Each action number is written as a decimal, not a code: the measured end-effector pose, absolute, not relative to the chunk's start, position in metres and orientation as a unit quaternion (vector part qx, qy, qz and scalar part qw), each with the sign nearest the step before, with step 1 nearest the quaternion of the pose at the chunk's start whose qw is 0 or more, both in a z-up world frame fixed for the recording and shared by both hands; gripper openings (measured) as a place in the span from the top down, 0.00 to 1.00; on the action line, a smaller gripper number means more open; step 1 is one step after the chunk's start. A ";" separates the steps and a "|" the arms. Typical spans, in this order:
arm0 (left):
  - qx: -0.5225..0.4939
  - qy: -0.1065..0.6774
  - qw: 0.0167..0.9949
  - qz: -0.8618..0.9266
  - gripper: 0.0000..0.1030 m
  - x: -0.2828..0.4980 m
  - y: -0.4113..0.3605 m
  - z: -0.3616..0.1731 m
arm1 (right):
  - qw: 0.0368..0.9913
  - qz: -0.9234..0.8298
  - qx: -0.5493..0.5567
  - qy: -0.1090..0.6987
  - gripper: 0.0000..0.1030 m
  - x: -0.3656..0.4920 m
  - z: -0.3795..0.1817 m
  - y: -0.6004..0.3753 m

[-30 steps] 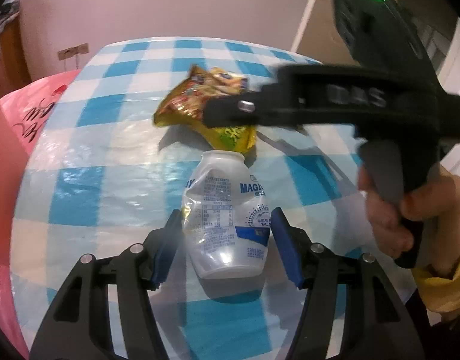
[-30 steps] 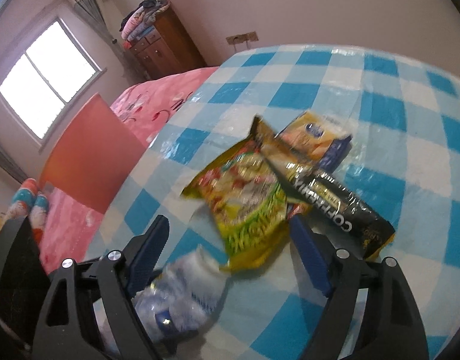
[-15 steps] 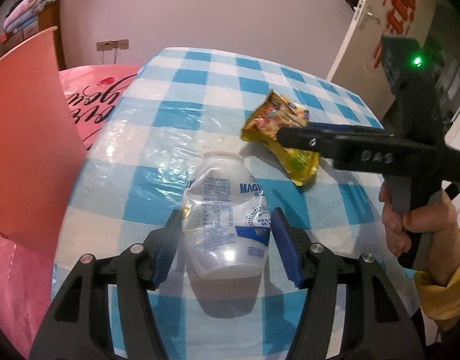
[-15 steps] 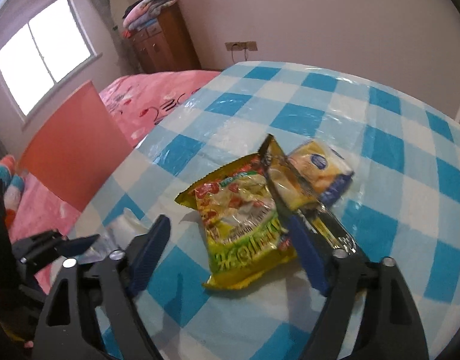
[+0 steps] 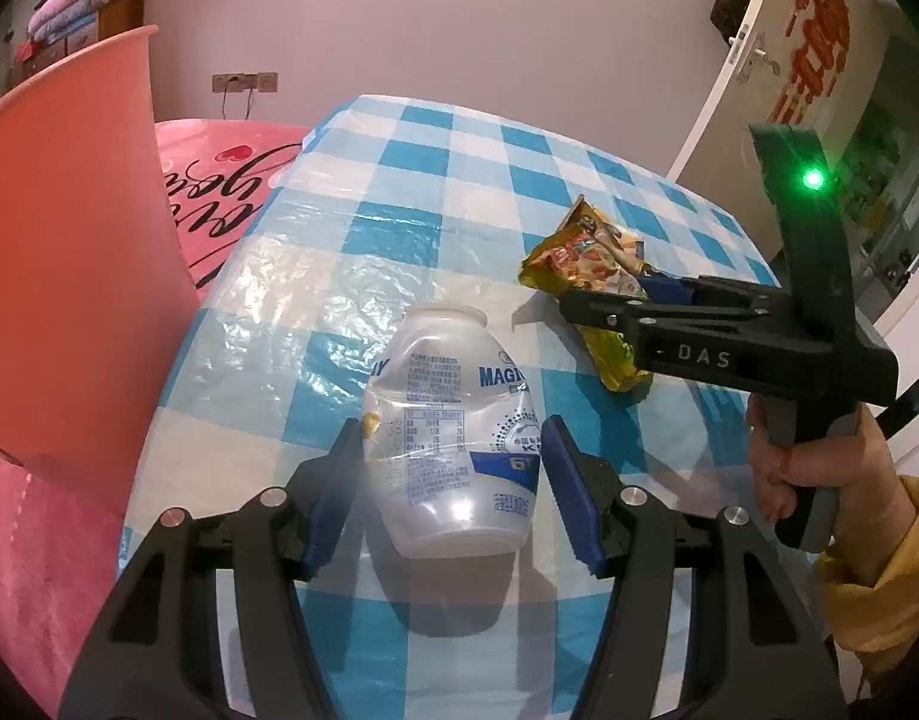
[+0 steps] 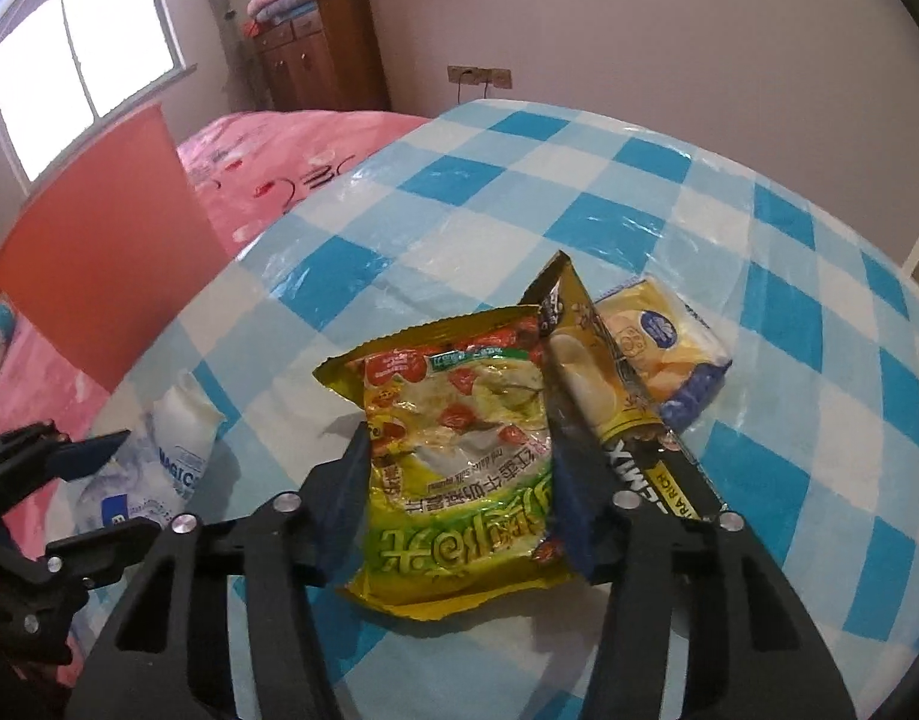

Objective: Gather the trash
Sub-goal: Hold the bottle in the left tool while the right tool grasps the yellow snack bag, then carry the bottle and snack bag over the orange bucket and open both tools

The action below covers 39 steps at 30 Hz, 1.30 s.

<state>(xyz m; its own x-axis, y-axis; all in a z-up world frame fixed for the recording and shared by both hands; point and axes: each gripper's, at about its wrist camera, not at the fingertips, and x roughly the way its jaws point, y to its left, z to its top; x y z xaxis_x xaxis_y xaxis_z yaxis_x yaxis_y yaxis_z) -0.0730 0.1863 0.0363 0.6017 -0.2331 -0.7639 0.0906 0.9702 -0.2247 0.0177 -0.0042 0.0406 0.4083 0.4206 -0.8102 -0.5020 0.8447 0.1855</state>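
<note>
my left gripper (image 5: 453, 483) tilts down, clamped on the crumpled clear plastic bottle (image 5: 453, 426). right of the bottle, my right gripper (image 6: 459, 495) is closing around the yellow-green snack packet (image 6: 459, 468); beyond the packet lie two yellow wrappers (image 6: 657, 348).

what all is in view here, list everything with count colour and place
plastic bottle: 1, clear white, crushed, between left gripper's fingers
noodle packet: 1, yellow-green, table middle, between right gripper's fingers
snack wrappers: 3, gold, yellow-blue and black, just right of the packet
tablecloth: 1, blue-white check
bin: 1, pink-red, beside table's left edge
bedspread: 1, pink, behind bin
cabinet: 1, brown, far wall
left gripper: black, pressing on bottle
right gripper: black, closing around packet
hand: 1, yellow sleeve
</note>
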 end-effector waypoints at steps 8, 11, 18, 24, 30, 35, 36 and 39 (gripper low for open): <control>-0.085 0.432 0.893 -0.093 0.41 -0.075 0.188 0.037 | 0.844 0.265 -0.024 0.465 0.66 0.006 0.046 -0.013; -0.087 0.429 0.894 -0.095 0.41 -0.077 0.188 0.038 | 0.848 0.263 -0.010 0.460 0.67 0.000 0.049 -0.019; -0.088 0.413 0.901 -0.102 0.41 -0.087 0.188 0.050 | 0.850 0.255 0.031 0.459 0.68 -0.015 0.059 -0.033; -0.086 0.391 0.910 -0.111 0.41 -0.096 0.189 0.069 | 0.847 0.258 0.066 0.460 0.68 -0.027 0.076 -0.040; -0.085 0.363 0.920 -0.122 0.41 -0.106 0.188 0.089 | 0.846 0.265 0.100 0.452 0.68 -0.035 0.102 -0.041; -0.086 0.336 0.930 -0.121 0.41 -0.113 0.197 0.111 | 0.844 0.287 0.104 0.441 0.68 -0.040 0.130 -0.026; -0.086 0.332 0.932 -0.120 0.41 -0.113 0.199 0.114 | 0.843 0.292 0.103 0.440 0.68 -0.041 0.135 -0.021; -0.080 0.310 0.942 -0.103 0.41 -0.117 0.212 0.133 | 0.840 0.308 0.098 0.435 0.68 -0.041 0.152 -0.005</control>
